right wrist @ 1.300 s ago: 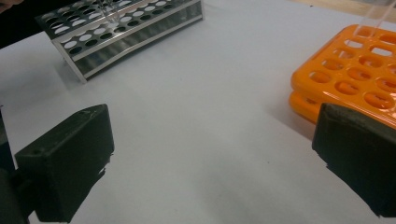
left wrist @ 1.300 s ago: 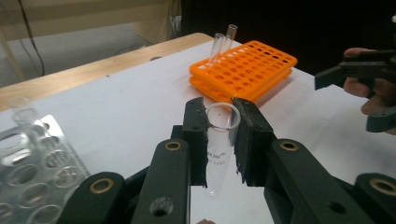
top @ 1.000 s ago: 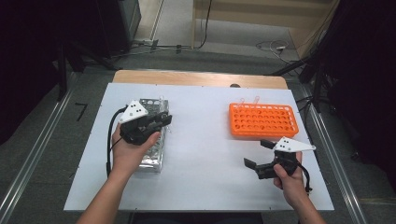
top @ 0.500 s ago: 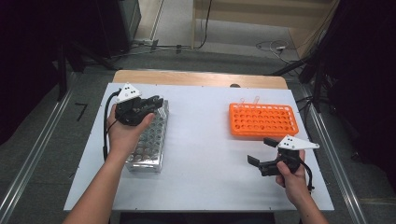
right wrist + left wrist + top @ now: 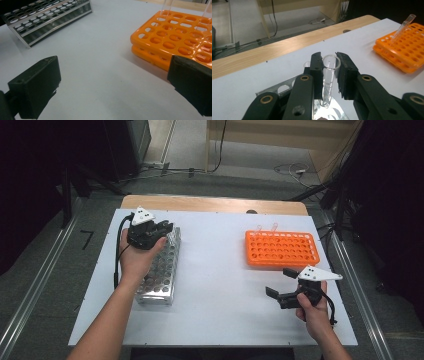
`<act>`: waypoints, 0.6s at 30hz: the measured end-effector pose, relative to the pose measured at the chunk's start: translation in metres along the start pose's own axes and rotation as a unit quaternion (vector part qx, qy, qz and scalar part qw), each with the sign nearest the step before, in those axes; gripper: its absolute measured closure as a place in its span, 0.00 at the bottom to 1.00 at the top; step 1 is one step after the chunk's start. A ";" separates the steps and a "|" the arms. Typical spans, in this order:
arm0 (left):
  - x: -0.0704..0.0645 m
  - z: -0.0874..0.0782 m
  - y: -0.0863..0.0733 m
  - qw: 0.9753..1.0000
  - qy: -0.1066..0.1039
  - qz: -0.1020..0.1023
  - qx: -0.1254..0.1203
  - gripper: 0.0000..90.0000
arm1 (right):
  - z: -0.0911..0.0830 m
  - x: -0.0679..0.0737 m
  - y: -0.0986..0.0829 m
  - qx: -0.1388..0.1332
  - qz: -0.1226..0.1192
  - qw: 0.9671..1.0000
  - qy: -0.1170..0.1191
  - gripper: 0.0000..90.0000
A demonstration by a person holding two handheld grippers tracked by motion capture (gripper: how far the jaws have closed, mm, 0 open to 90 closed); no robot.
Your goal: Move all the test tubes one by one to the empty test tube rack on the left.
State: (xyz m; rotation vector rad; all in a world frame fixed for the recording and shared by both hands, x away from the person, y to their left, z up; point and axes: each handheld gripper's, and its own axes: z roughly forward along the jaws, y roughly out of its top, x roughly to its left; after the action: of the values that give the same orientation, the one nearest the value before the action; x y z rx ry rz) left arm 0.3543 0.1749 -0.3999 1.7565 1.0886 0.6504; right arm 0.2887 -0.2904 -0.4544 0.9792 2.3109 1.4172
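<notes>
The left gripper (image 5: 329,75) has its jaws closed on a clear tube (image 5: 329,80) just under the rim. The tube stands nearly upright, its round bottom at or just inside a hole of the metal rack (image 5: 159,270), at the rack's far end on the left of the surface (image 5: 215,270). Whether the tube is seated in a hole or hangs above it, I cannot tell.

The right gripper (image 5: 281,285) sits near and right, jaws wide open and holding nothing, just near of the orange rack (image 5: 282,249). 2 more tubes (image 5: 266,227) lean out of the orange rack's far edge.

What could go wrong from here, as I judge it:
- The grip is high on a smooth glass wall, so the tube could slip or swing between the jaws if the hand turns quickly.
- If the tube is lifted or pushed at a tilt, its bottom may catch the edge of a hole and drag the metal rack, or the glass may crack under side load.
- Squeezing harder to stop a slip risks breaking the thin rim.
- A carry toward the orange rack could knock the 2 leaning tubes, since they stick out over its far row.
</notes>
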 end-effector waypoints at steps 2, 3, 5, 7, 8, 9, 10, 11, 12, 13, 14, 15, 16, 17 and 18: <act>-0.002 0.003 -0.001 1.000 0.005 0.009 0.007 0.85 | 0.001 0.000 0.000 0.001 0.000 1.000 -0.001 0.00; -0.002 0.004 -0.002 1.000 0.006 0.012 0.011 0.85 | 0.001 0.000 0.000 0.001 -0.001 1.000 -0.002 0.00; -0.004 0.007 -0.003 1.000 0.010 0.017 0.019 0.85 | 0.001 0.001 0.000 0.002 -0.001 1.000 -0.002 0.00; -0.005 0.010 -0.004 0.999 0.016 0.019 0.026 0.85 | 0.001 0.001 0.000 0.002 -0.002 1.000 -0.003 0.00; -0.006 0.011 -0.005 0.999 0.018 0.017 0.026 0.85 | 0.001 0.000 -0.001 0.002 -0.003 1.000 -0.003 0.00; -0.005 0.011 -0.006 0.999 0.019 0.015 0.028 0.85 | 0.001 0.000 -0.001 0.002 -0.002 1.000 -0.003 0.00; -0.006 0.013 -0.008 0.999 0.020 0.011 0.031 0.85 | 0.001 0.000 -0.001 0.002 -0.002 1.000 -0.003 0.00; -0.006 0.014 -0.009 0.999 0.023 0.009 0.035 0.85 | 0.001 0.000 -0.001 0.002 -0.002 1.000 -0.004 0.00; -0.006 0.015 -0.011 0.999 0.026 0.007 0.038 0.85 | 0.001 0.000 -0.001 0.002 -0.001 1.000 -0.003 0.00; -0.007 0.016 -0.013 0.999 0.027 0.006 0.044 0.85 | 0.001 0.001 -0.001 0.003 -0.001 1.000 -0.002 0.00; -0.007 0.018 -0.015 0.998 0.029 0.002 0.049 0.85 | 0.002 0.001 -0.001 0.003 -0.003 1.000 -0.002 0.00; -0.007 0.019 -0.016 0.998 0.030 0.000 0.051 0.85 | 0.002 0.001 0.000 0.004 -0.004 1.000 -0.003 0.00; -0.007 0.020 -0.017 0.998 0.029 -0.004 0.055 0.85 | 0.002 0.001 0.000 0.004 -0.004 1.000 -0.003 0.00; -0.007 0.021 -0.018 0.998 0.029 -0.007 0.060 0.85 | 0.002 0.001 0.000 0.004 -0.005 1.000 -0.003 0.00; -0.007 0.022 -0.018 0.998 0.027 -0.008 0.063 0.85 | 0.002 0.001 0.000 0.003 -0.004 1.000 -0.003 0.00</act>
State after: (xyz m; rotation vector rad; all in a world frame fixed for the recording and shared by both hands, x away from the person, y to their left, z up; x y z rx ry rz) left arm 0.3619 0.1623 -0.4254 1.8445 1.2018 0.6340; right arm 0.2891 -0.2885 -0.4557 0.9740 2.3131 1.4027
